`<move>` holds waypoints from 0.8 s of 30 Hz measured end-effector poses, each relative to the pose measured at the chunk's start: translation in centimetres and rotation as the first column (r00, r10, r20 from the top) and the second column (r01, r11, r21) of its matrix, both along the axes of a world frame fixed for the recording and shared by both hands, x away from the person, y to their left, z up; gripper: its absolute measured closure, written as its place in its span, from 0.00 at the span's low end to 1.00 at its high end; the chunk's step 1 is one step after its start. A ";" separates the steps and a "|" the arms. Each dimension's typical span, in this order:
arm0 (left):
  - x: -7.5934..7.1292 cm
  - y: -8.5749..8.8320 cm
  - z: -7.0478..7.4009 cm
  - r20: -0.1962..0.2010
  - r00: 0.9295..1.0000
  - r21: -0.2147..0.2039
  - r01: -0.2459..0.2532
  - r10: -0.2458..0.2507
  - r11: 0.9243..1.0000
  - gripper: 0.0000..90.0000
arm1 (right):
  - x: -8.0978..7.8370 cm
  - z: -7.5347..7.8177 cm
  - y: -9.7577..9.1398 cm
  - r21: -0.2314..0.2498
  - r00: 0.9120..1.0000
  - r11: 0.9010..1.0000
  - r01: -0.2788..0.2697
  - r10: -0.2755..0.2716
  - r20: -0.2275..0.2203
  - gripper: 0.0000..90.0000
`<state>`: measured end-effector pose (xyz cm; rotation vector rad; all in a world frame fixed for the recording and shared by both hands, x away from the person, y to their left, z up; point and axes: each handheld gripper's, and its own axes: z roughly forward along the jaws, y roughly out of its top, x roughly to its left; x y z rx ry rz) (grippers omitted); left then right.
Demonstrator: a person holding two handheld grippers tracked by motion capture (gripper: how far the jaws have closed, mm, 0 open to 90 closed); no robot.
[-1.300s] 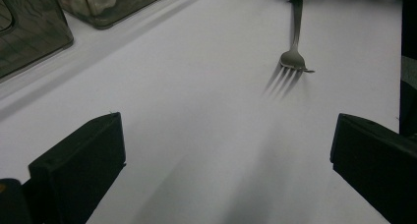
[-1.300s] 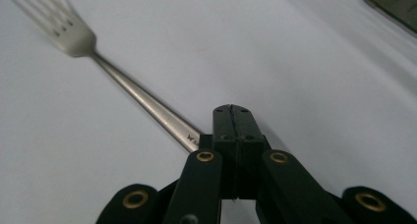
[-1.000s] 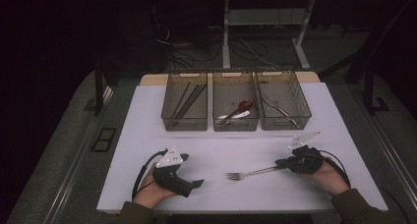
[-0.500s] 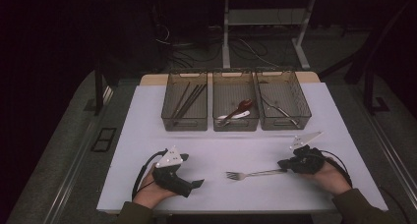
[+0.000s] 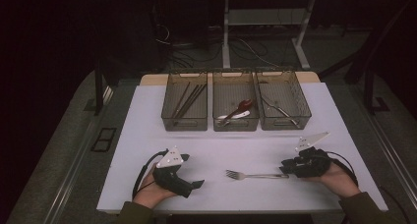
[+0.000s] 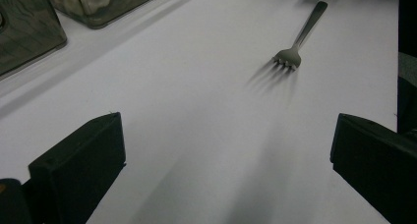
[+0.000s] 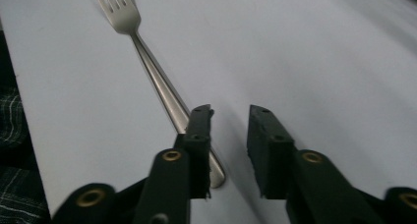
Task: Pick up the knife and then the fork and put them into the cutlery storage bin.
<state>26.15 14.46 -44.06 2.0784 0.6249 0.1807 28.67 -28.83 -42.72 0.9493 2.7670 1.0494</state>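
A metal fork (image 5: 255, 175) lies flat on the white table (image 5: 147, 135), tines to the left. My right gripper (image 5: 285, 169) rests at the end of its handle. Its jaws have just been opening. In the right gripper view the fork (image 7: 157, 81) runs beside and under the left jaw, and the gap of the right gripper (image 7: 230, 118) holds nothing. My left gripper (image 5: 196, 183) rests near the front edge, left of the fork. In its own view the left gripper (image 6: 226, 123) stands wide open with the fork (image 6: 295, 47) farther off.
Three clear bins stand in a row at the back. The left bin (image 5: 184, 127) holds chopsticks, the middle bin (image 5: 235, 128) spoons, the right bin (image 5: 285, 126) metal cutlery. The table's front edge runs just below both hands.
The right gripper's jaws have parted at the fork's handle. The fork stays on the table in about the same place. The left gripper has not moved.
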 end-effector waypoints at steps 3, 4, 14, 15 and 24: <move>0.0 0.0 0.0 0.009 1.000 0.001 0.005 -0.005 1.000 0.00 | 0.1 0.6 -0.1 0.010 1.000 1.000 -0.014 0.014 0.007 0.66; 0.1 0.0 0.0 0.011 1.000 0.000 0.006 -0.006 1.000 0.00 | 0.0 0.8 -0.1 0.009 1.000 1.000 -0.019 0.019 0.012 0.64; 0.6 -0.2 -0.3 0.019 1.000 -0.003 0.016 -0.015 1.000 0.00 | 0.7 2.2 1.9 -0.014 0.994 0.995 -0.100 0.101 0.037 0.54; 0.6 -0.2 -0.4 0.011 1.000 0.001 0.017 -0.017 1.000 0.00 | 0.7 2.3 2.3 -0.018 0.993 0.994 -0.109 0.109 0.035 0.54; 0.5 -0.2 -0.5 0.031 0.999 0.007 0.023 -0.023 1.000 0.00 | 1.4 2.9 5.3 -0.070 0.972 0.971 -0.227 0.230 0.048 0.53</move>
